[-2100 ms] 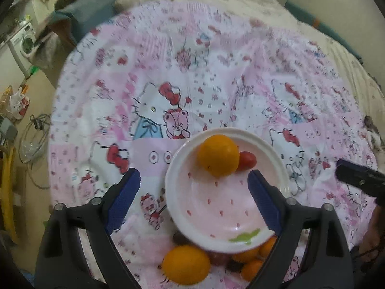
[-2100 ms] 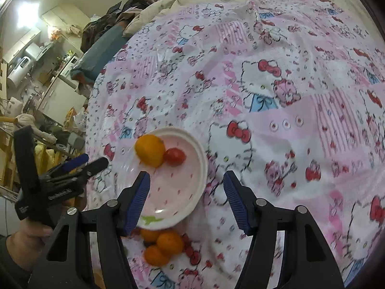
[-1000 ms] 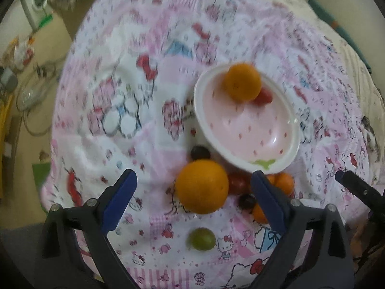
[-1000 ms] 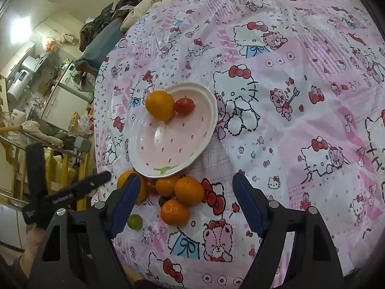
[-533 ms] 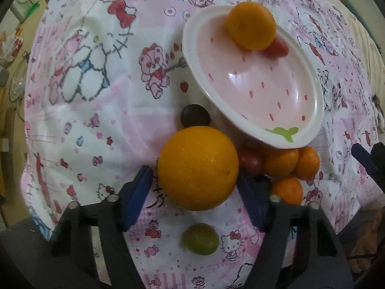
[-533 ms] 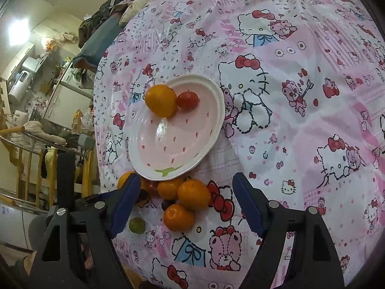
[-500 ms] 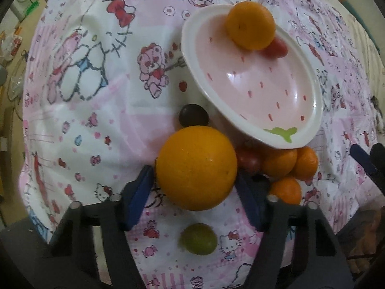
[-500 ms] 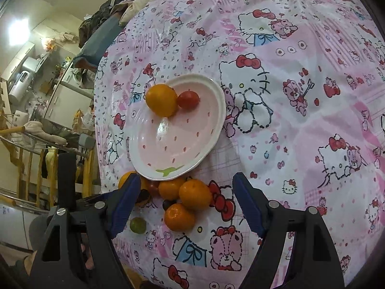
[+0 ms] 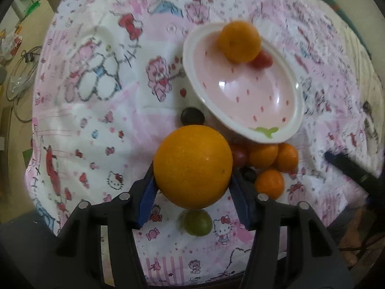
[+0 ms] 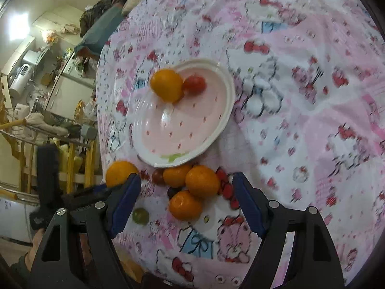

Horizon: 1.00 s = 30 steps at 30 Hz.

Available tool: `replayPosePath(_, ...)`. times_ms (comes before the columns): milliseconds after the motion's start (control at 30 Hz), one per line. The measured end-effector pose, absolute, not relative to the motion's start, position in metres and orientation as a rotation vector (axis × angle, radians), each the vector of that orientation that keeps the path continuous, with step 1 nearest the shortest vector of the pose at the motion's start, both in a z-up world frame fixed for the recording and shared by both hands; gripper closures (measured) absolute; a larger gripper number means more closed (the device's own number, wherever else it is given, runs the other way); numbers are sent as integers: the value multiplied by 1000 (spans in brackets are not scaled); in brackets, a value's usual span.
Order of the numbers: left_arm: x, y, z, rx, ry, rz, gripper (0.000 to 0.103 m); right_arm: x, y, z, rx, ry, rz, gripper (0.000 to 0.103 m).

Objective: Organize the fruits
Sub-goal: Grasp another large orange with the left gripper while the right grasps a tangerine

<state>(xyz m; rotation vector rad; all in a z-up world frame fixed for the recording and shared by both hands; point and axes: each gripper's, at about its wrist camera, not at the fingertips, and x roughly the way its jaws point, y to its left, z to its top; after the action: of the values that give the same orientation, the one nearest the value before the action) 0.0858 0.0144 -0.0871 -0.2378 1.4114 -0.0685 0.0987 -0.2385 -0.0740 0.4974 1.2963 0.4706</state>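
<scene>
A pink cartoon-print cloth [image 10: 300, 101] covers the bed. On it sits a pink strawberry-shaped plate [image 10: 216, 125]; against the plate's near rim lie three mandarins [image 10: 202, 180], a cherry tomato [image 10: 157, 177] and dark grapes [image 9: 192, 116]. A green grape [image 10: 140, 215] lies nearer the bed's edge.

Lived-in home, bedroom side by kitchen corner. Shown by: bed under pink cartoon-cat print sheet [image 10: 300, 125]; beige duvet [image 9: 368, 55] at far edge; heaped clothes [image 10: 103, 16]; white cabinets [image 10: 69, 84] and appliance [image 10: 19, 79] in background; cables [image 9: 21, 72] on bare floor.
</scene>
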Motion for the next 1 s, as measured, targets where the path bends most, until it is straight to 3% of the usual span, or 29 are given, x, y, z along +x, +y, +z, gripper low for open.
replayPosePath(533,88,34,-62,-275,1328,-49,50,89,-177,-128,329,1523,480,38)
replayPosePath(700,86,38,-63,-283,1328,-43,50,89,-172,-131,266,1522,484,55)
replayPosePath(1000,86,39,-67,-271,1333,-25,50,82,-178,-124,252,1511,519,57)
